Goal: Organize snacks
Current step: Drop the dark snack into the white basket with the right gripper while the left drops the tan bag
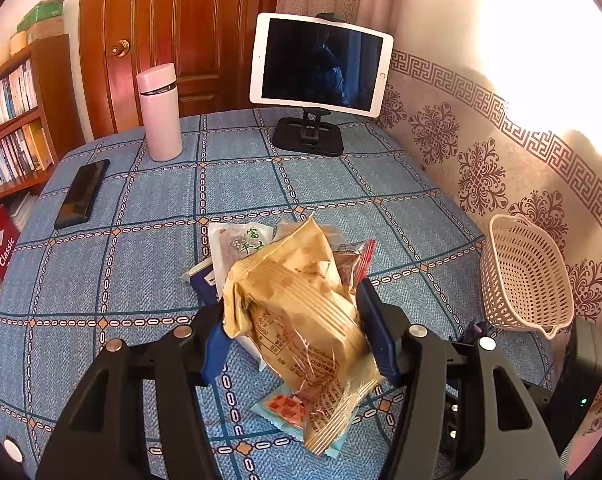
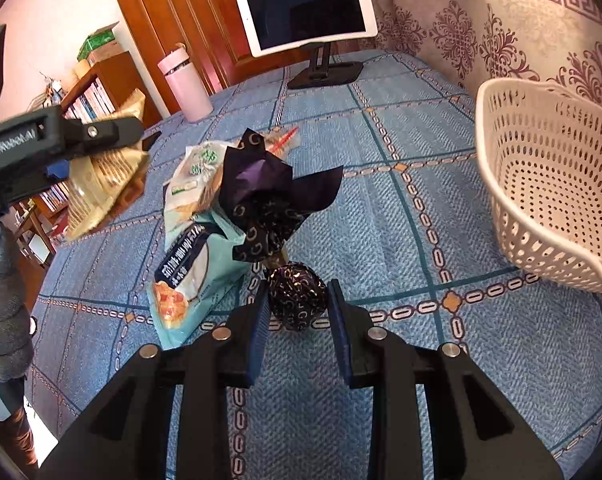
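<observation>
Left gripper (image 1: 297, 320) was clamped on a crinkled tan foil snack packet (image 1: 301, 312), held clear above the blue checked tablecloth (image 1: 141, 272). Right gripper (image 2: 299, 304) was pinched narrow on a dark purple foil-wrapped ball sweet (image 2: 297, 294) with a twisted wrapper tail, low at the cloth. Just left of it lay a light-blue snack bag (image 2: 189, 280), with a pale green-printed packet (image 2: 197, 184) beyond. White perforated plastic basket (image 2: 549, 184) sat at right, near the patterned curtain (image 2: 501, 32). White tablet on stand (image 2: 305, 8) far.

Table (image 1: 149, 280), blue checked cloth. On it: pink flask (image 1: 159, 114), black phone (image 1: 83, 194), tablet stand (image 1: 309, 136), cream basket (image 1: 525, 276), snack packets (image 2: 189, 264) piled near centre.
</observation>
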{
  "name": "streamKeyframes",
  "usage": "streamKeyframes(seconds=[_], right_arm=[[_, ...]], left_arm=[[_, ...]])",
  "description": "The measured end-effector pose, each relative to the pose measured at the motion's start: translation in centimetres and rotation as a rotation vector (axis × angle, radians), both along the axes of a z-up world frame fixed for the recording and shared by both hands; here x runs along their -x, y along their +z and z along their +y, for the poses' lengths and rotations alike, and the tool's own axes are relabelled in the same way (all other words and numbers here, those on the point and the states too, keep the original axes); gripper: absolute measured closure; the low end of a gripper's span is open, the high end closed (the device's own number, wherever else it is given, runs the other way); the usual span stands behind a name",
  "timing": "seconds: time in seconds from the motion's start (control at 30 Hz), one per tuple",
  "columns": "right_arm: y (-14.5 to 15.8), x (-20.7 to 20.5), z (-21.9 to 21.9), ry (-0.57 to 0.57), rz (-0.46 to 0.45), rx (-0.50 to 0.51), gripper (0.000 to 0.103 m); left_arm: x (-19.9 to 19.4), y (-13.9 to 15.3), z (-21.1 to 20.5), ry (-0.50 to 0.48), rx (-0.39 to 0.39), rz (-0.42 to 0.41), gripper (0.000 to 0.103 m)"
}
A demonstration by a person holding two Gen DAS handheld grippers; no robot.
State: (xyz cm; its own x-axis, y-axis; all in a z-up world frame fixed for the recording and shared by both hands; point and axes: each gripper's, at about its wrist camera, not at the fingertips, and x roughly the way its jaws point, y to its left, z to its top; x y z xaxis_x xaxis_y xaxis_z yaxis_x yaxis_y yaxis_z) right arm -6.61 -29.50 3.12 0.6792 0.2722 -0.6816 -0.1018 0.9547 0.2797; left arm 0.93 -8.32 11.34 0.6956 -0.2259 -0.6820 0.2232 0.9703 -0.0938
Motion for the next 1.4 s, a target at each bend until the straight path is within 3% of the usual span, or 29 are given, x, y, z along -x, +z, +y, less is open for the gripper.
streamKeyframes(seconds=[0.23,0.43,0.47,0.53,0.57,0.73,1.03,1.4], right_arm=[[5.1,1.2,-4.7,-0.165,-0.162,0.011,0.074],[5.3,1.3,-10.0,-0.354,-0.175,0.06,0.072],[5.2,1.4,-10.6,-0.386,-0.174,0.077,0.069],[4.8,1.7,-11.9,-0.429,-0.182,0.073,0.043],[4.7,1.9,-12.3,-0.444,-0.189,0.065,0.042],[3.8,2.5,-12.7,-0.449,-0.174,0.061,0.042],[4.0,4.2,-11.9,-0.462,-0.226,0.111,0.042],[4.0,5.2,-11.9,-0.482,-0.245,0.144,0.042]], left_arm=[[-0.2,0.1,-1.5,-0.038,-0.006,-0.007,0.043],[-0.7,0.0,-2.8,-0.053,0.004,0.004,0.043],[-0.8,0.0,-3.1,-0.056,0.004,0.007,0.043],[-1.0,-0.1,-3.8,-0.069,0.003,0.01,0.043],[-1.0,0.0,-4.3,-0.077,0.002,0.009,0.043],[-0.9,0.6,-6.9,-0.136,0.001,-0.011,0.043],[-1.4,1.7,-13.4,-0.293,0.029,-0.029,0.043],[-2.0,1.4,-22.5,-0.506,0.079,-0.003,0.042]])
